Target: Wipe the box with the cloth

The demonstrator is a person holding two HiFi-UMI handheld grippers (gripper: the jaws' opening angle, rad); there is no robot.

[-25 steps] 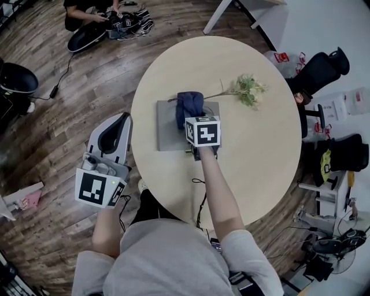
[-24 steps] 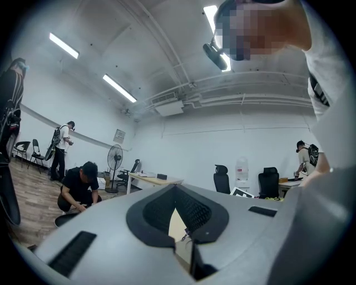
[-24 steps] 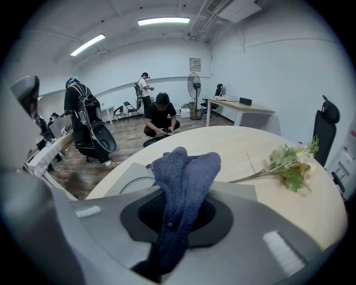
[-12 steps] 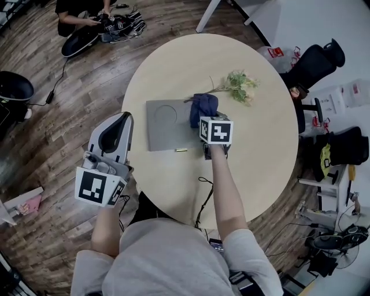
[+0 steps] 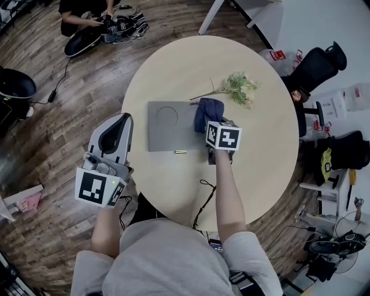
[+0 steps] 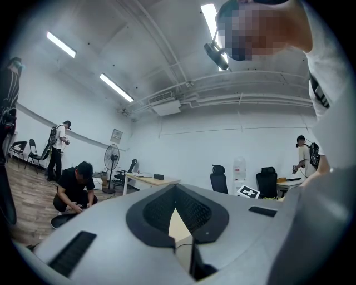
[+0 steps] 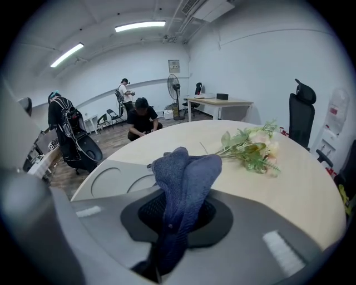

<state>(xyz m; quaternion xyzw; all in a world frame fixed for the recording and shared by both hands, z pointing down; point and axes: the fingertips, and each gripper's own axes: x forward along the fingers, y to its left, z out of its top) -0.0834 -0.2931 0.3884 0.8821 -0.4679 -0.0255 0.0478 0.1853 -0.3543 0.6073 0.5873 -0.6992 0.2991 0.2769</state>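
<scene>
A flat grey box (image 5: 167, 124) with a round imprint lies on the round table (image 5: 260, 150). My right gripper (image 5: 211, 126) is shut on a dark blue cloth (image 5: 207, 111), which hangs at the box's right edge. In the right gripper view the cloth (image 7: 186, 178) stands bunched between the jaws of that gripper (image 7: 177, 220), with the box (image 7: 117, 175) to its left. My left gripper (image 5: 117, 122) hangs off the table's left side over the floor. It points up at the room in its own view (image 6: 179, 225), jaws together and empty.
A sprig of flowers (image 5: 240, 88) lies on the table behind the cloth, also seen as flowers (image 7: 253, 147) to the right. A small thin object (image 5: 181, 151) sits in front of the box. Office chairs (image 5: 315, 66) stand at the right. A person (image 5: 87, 14) crouches on the floor far left.
My right gripper has dragged the cloth rightward across the box, from its middle to its right edge. The left gripper has stayed where it was.
</scene>
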